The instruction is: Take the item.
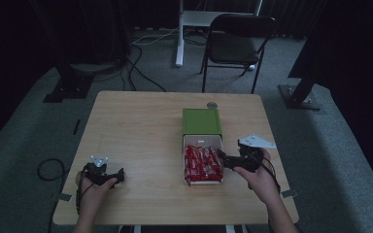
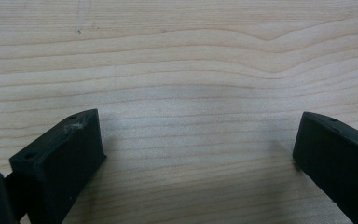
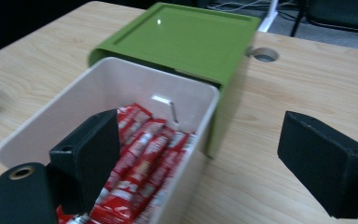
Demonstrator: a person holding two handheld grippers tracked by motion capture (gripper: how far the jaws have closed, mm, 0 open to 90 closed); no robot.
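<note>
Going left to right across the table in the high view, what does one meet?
Left gripper, held open over bare wood → white drawer full of red packets, pulled out of the green case → right gripper, open at the drawer's right wall.

Table (image 2: 177, 60): pale wood, matt, fine wavy grain, smooth. Left tongs (image 2: 198, 154) and right tongs (image 3: 200, 154): black matt plastic, faintly rough (one left corner scuffed). Green cover (image 3: 182, 37): smooth plastic, soft sheen. White drawer (image 3: 93, 88): matt plastic, smooth walls. Red sachets (image 3: 140, 163): glossy film, crinkled. Floor (image 1: 24, 141): grey carpet, coarse.
</note>
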